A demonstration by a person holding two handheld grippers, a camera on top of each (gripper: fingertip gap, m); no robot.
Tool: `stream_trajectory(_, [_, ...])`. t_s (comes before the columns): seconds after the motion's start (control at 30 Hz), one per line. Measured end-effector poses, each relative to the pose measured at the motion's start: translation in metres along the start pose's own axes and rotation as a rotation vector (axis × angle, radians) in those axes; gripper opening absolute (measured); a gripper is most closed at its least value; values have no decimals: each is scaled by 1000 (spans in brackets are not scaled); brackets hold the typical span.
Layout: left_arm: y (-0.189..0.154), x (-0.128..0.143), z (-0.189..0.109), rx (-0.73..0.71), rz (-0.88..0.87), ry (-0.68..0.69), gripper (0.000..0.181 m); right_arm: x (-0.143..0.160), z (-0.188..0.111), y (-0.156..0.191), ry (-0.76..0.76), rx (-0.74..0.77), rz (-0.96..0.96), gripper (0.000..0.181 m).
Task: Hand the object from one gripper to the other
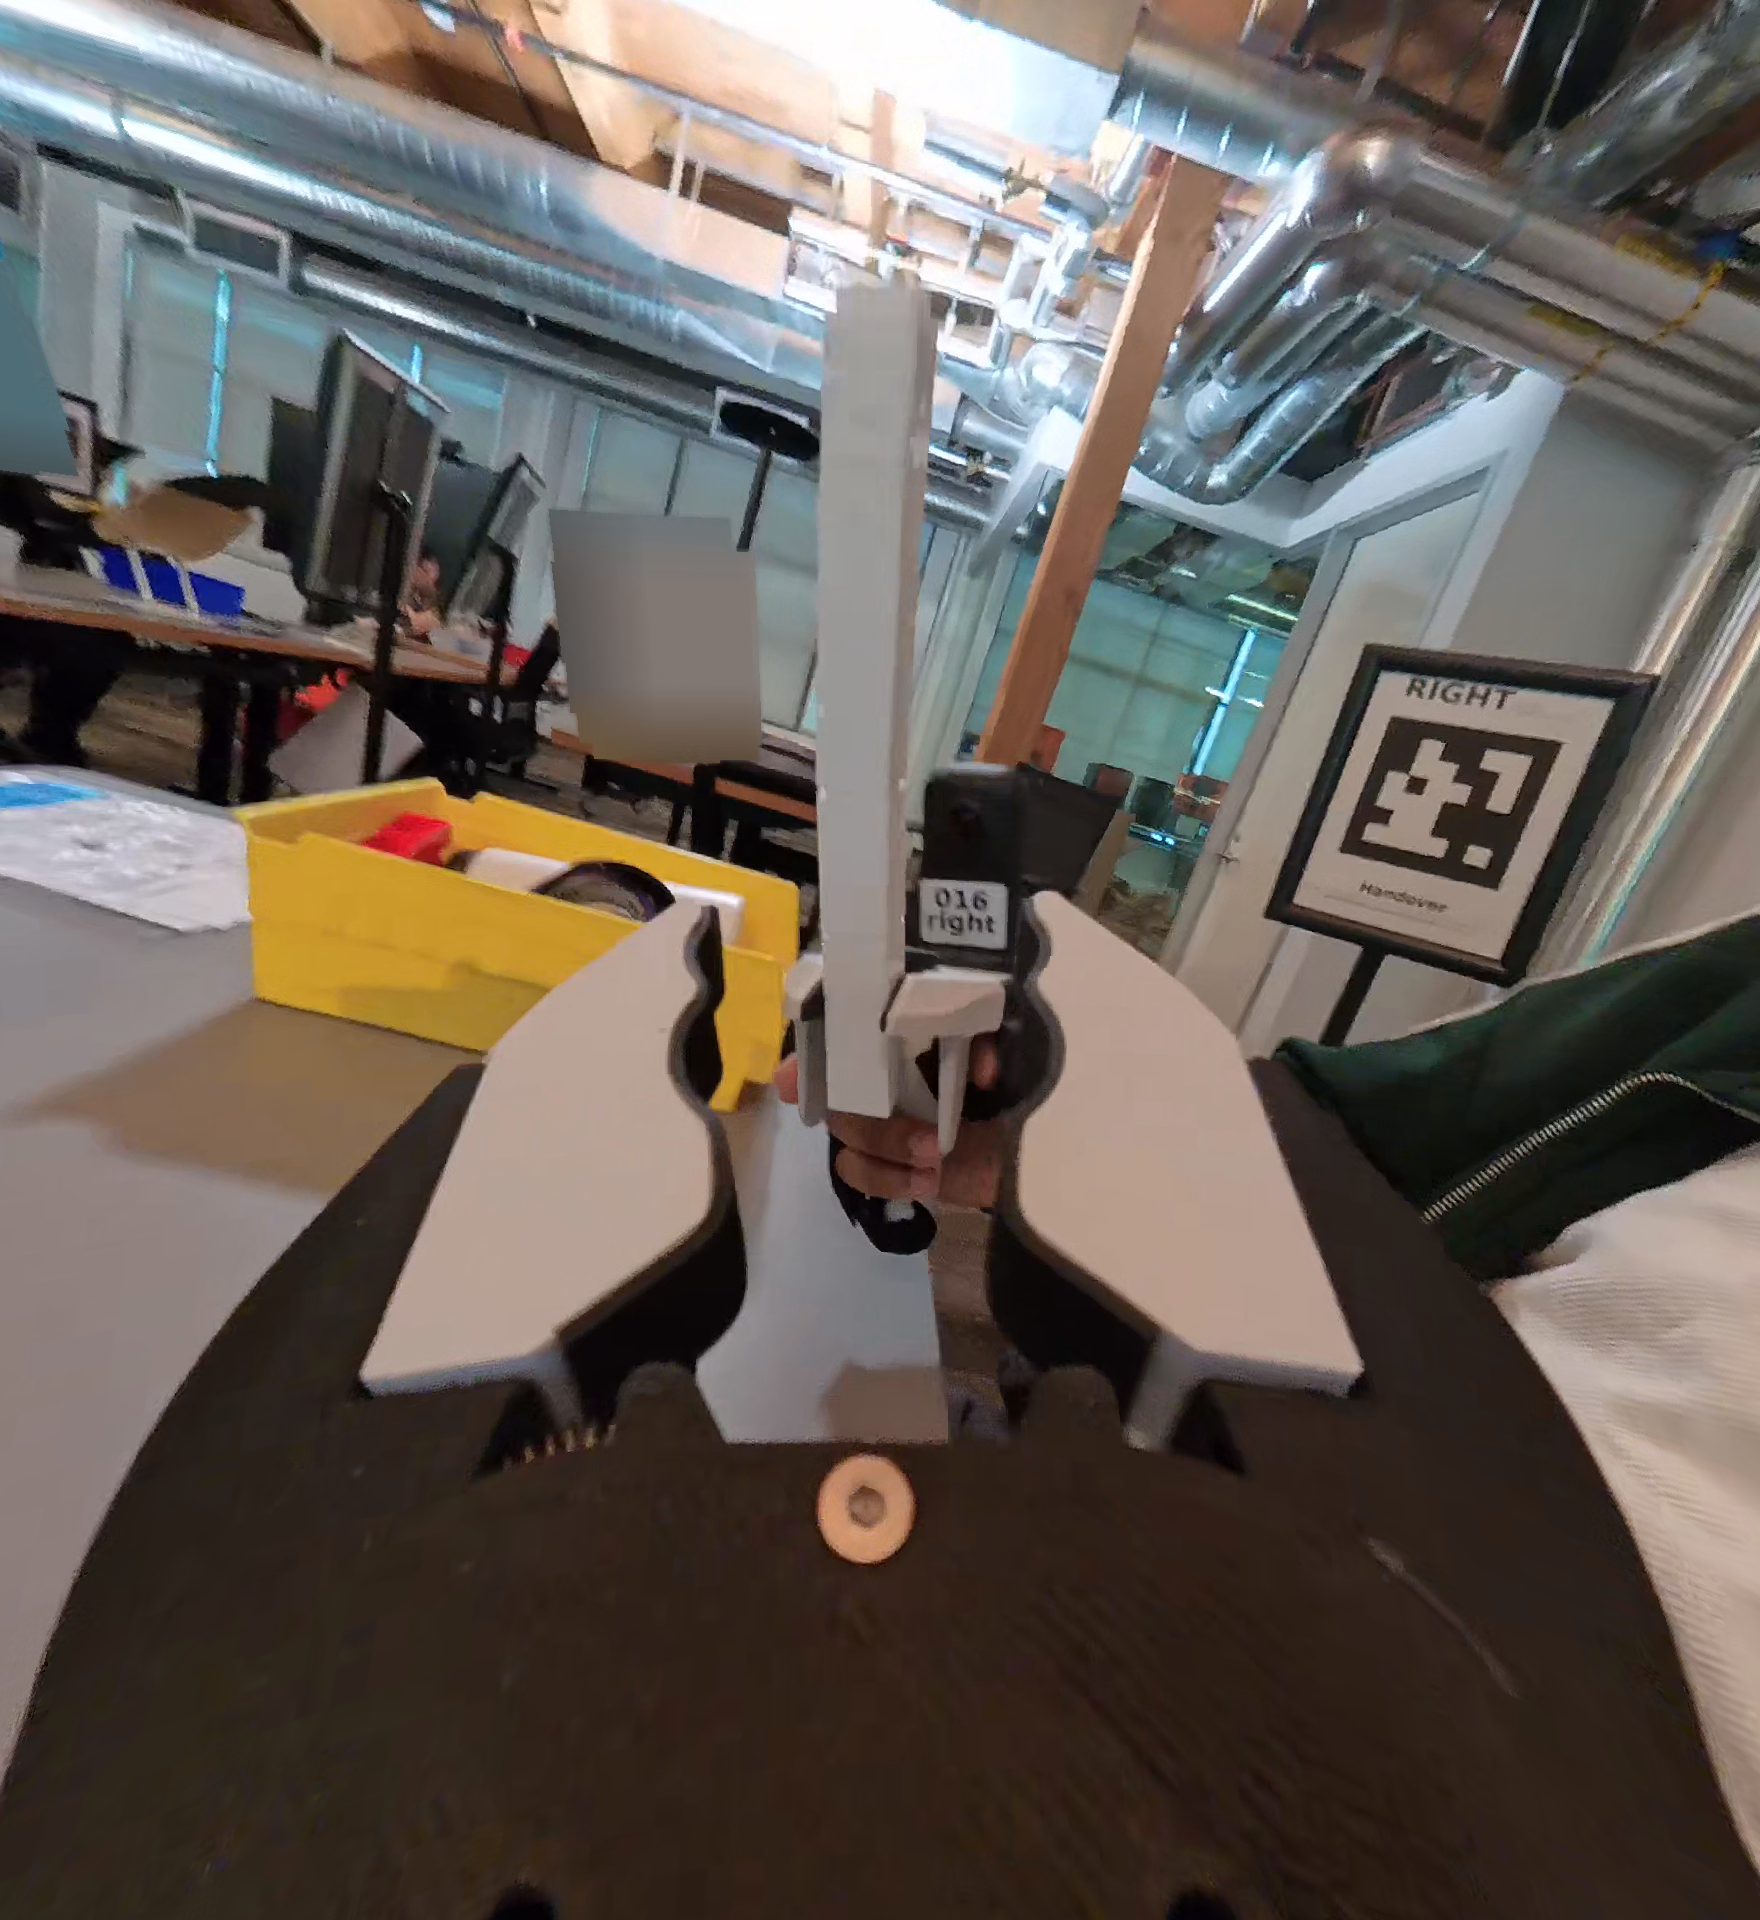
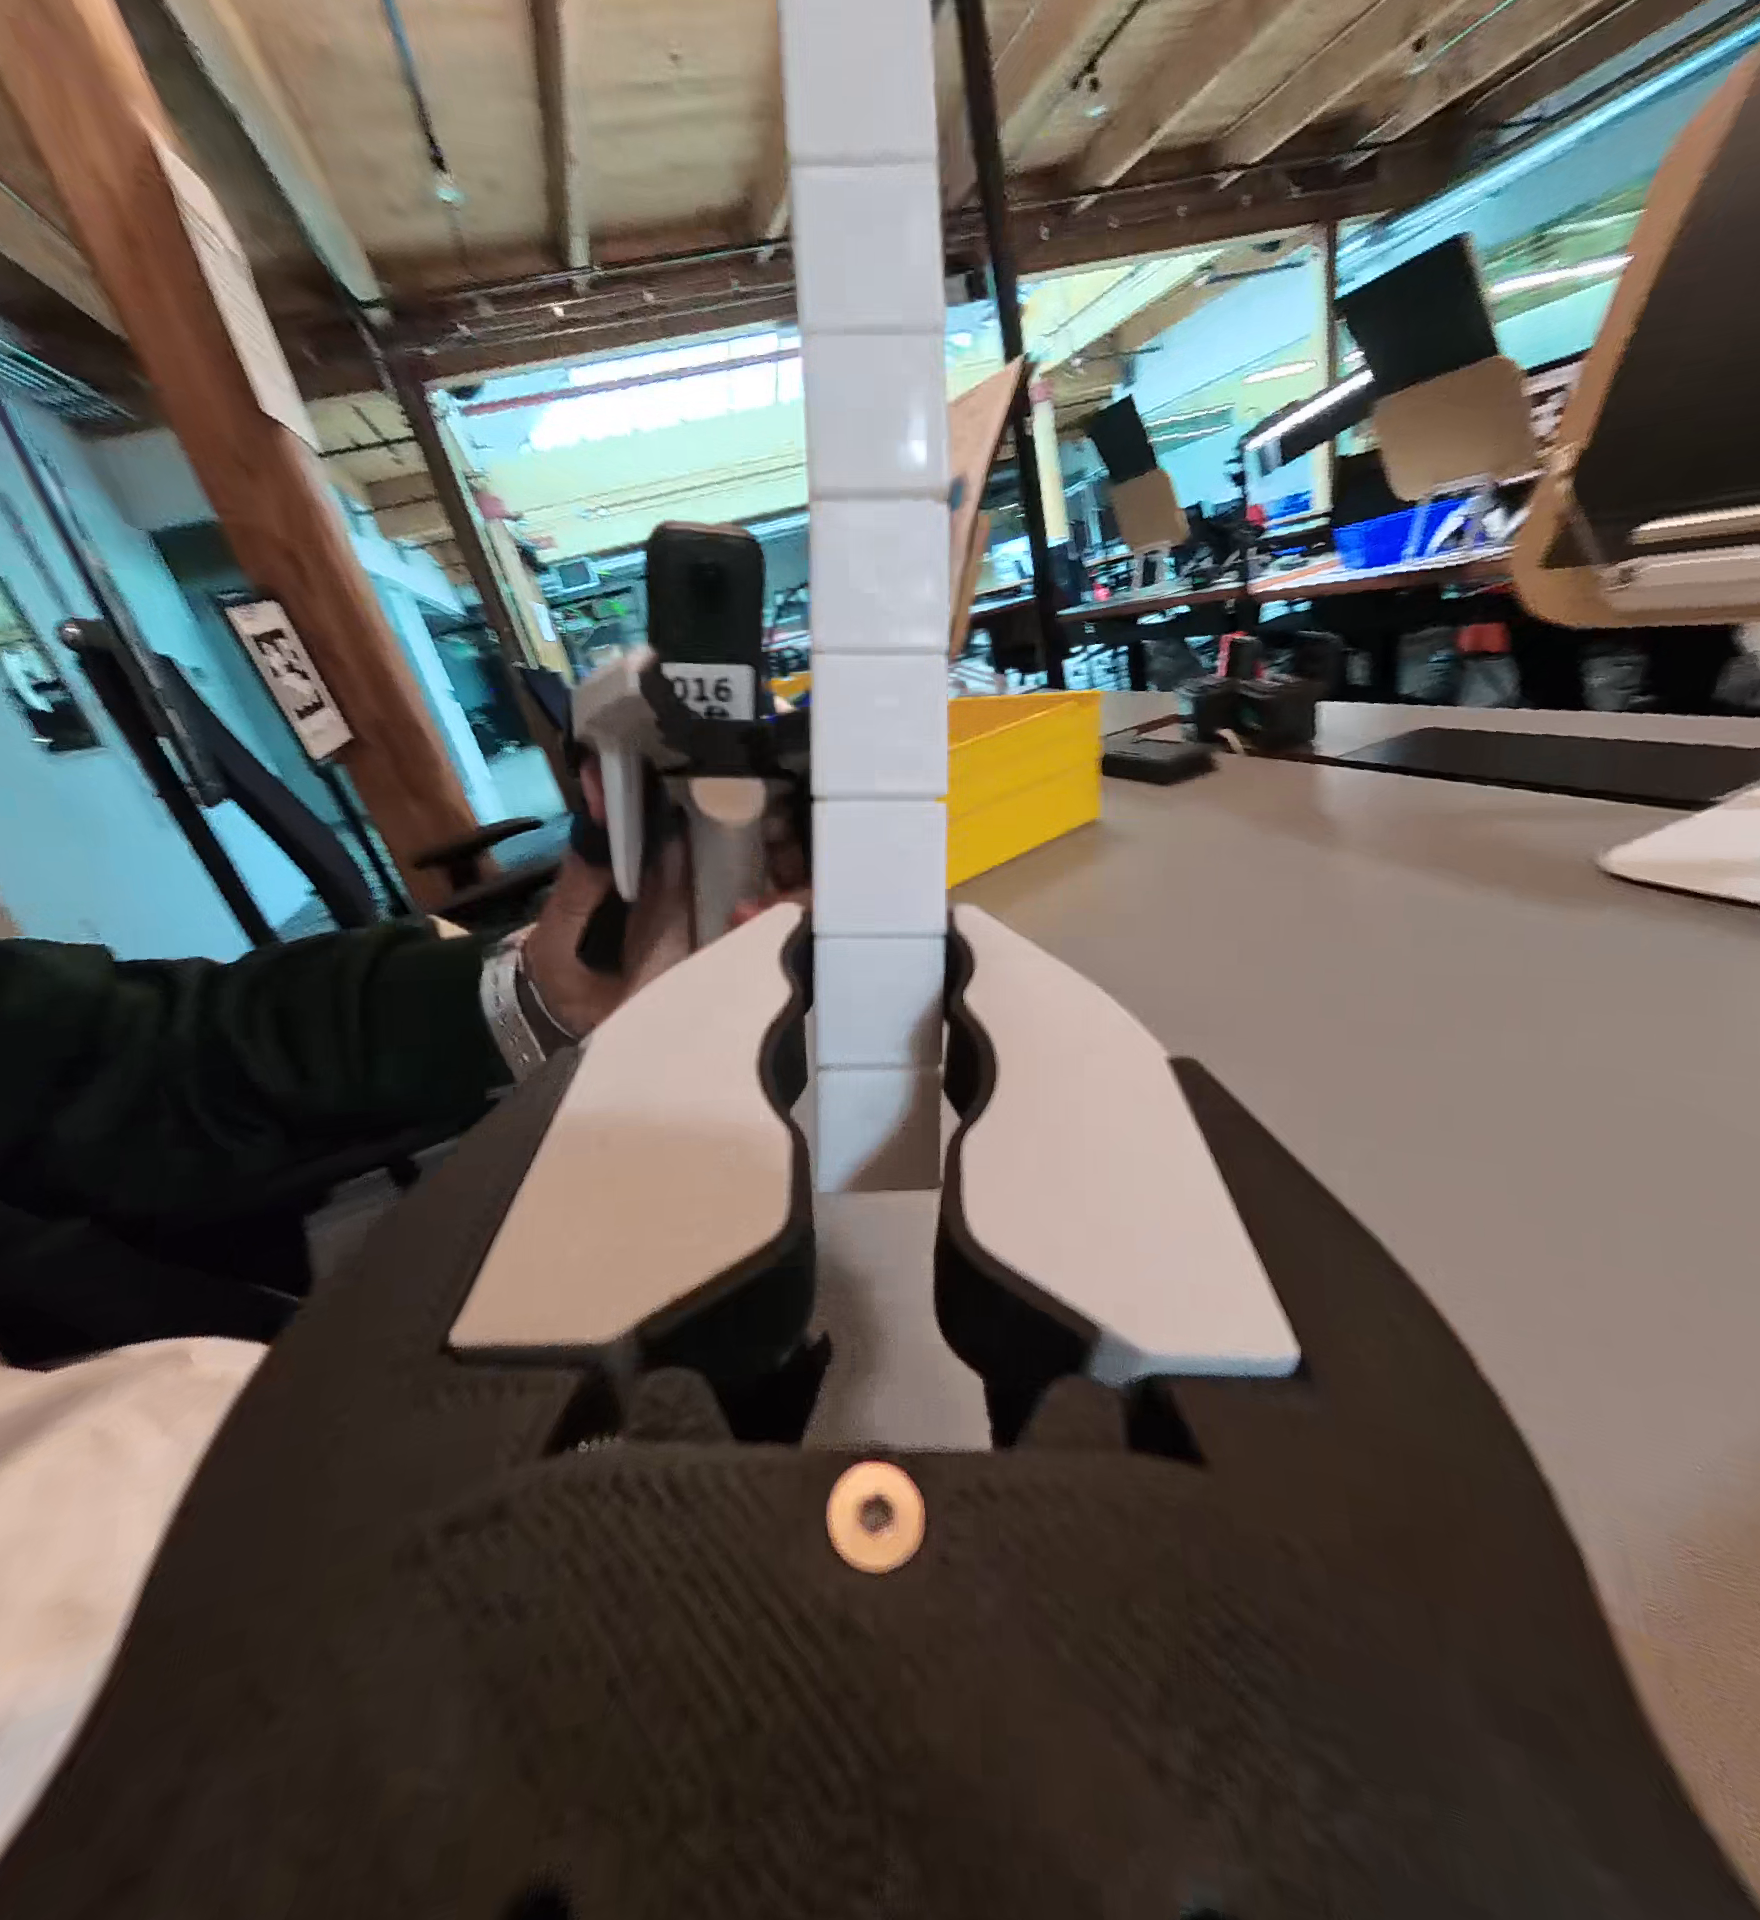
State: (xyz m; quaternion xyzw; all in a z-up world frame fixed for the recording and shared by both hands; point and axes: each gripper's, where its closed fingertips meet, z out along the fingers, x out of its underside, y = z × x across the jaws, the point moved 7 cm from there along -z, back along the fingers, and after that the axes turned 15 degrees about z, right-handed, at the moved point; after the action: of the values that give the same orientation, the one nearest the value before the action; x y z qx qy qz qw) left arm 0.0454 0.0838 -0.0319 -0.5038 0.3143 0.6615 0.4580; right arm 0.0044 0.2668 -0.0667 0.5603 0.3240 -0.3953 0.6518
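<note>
Both wide-angle views are bright from daylight through the far windows (image 2: 647, 416) and strongly curved near the edges, the background is slightly blurred by motion, and the yellow bin (image 1: 502, 935) throws a soft shadow on the table (image 1: 76, 1195).

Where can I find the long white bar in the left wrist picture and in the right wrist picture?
Left wrist view: the white bar stands upright at centre, beyond the open left tongs, held by the right tongs farther off.
Right wrist view: the bar rises at centre to the top edge, clamped in the right tongs.
Shared landmark: the yellow bin on the table.
</note>
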Motion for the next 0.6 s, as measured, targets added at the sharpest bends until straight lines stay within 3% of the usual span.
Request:
stream_trajectory(0.1, [-10,20,13,28,-63,96,67,8,14,4,42,-55,26,23])
stream_trajectory(0.2, [-23,25,18,20,-12,122,65,18,28,11,93,-107,37,22])
stream_trajectory(0.33, [-31,16,13,-15,89,105,53,33,44,19,158,-155,48,23])
stream_trajectory(0.47, [-33,11,5,-32,98,94,21,47,56,25,204,-183,58,23])
stream_trajectory(0.53, [-34,14,4,-14,86,121,21,53,58,24,233,-161,58,23])
stream_trajectory(0.6, [-33,18,5,-22,100,170,21,57,60,20,273,-129,41,40])
